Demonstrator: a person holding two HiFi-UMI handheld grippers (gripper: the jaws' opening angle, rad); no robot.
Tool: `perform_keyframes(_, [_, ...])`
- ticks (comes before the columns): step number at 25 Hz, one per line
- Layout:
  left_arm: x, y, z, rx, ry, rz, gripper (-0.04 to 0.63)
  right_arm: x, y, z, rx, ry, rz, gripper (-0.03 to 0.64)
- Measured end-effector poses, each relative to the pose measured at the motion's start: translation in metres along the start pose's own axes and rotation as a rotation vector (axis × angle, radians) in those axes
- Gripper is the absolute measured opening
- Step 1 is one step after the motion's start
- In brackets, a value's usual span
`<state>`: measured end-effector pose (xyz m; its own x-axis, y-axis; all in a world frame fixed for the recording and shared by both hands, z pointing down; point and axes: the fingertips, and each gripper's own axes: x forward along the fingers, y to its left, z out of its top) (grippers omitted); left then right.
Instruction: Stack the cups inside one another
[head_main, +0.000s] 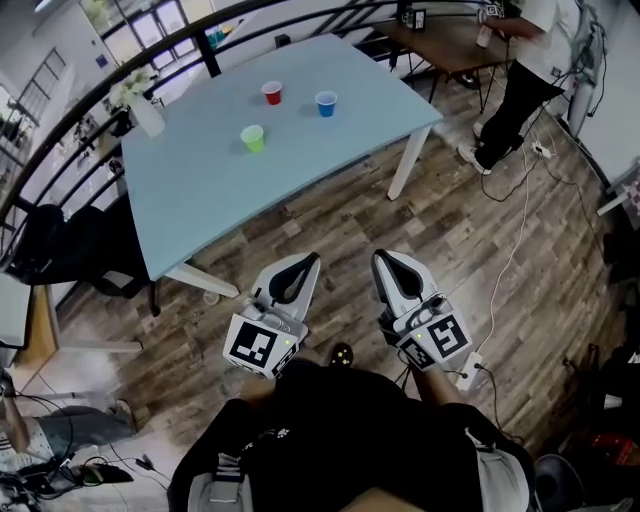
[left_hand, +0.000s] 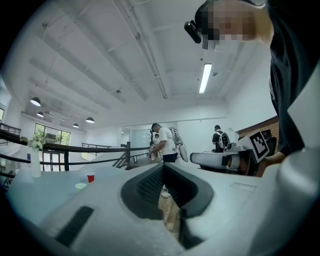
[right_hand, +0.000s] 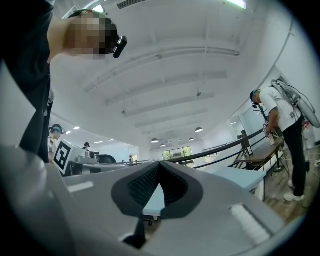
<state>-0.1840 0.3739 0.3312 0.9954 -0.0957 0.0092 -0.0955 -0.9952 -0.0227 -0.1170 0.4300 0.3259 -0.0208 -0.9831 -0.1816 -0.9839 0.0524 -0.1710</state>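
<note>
Red cup (head_main: 271, 93): stood upright and alone on the far part of the pale blue table (head_main: 190, 200).
Blue cup (head_main: 326, 103): stood apart at about 4 o'clock of the red cup, with nothing nested in it.
Green cup (head_main: 253, 138): stood apart at about 7 o'clock of the red cup, nearest the person.
Progress: judged not begun, as no cup sat inside another and both nestings remained to be done.
Left gripper (head_main: 303, 265): its jaws met tip to tip on nothing, and the cups lay well apart toward 12 o'clock.
Right gripper (head_main: 384, 262): its jaws were likewise pressed together and empty, with the cups well apart toward 11 o'clock, beyond the table's near edge.
</note>
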Motion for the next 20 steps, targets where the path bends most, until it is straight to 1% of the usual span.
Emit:
perform_keyframes(3, [0.003, -0.002, -0.003, 0.001, 0.006, 0.003, -0.011, -0.002, -0.006, -0.002, 0.015, -0.001, -0.001, 0.003])
perform_keyframes(7, [0.007, 0.005, -0.005, -0.003, 0.009, 0.019, -0.011, 0.000, -0.012, -0.007, 0.033, 0.002, 0.002, 0.003])
perform_keyframes(10, [0.015, 0.012, -0.007, 0.000, 0.010, 0.016, -0.011, 0.006, -0.021, -0.009, 0.046, 0.002, -0.008, 0.003])
perform_keyframes(15, [0.034, 0.026, -0.009, 0.004, 0.007, 0.007, -0.011, 0.020, -0.041, -0.009, 0.035, 0.002, -0.021, 0.003])
perform_keyframes(20, [0.062, 0.047, -0.010, -0.002, -0.014, -0.006, -0.011, 0.043, -0.065, -0.006, 0.020, -0.004, -0.028, 0.003])
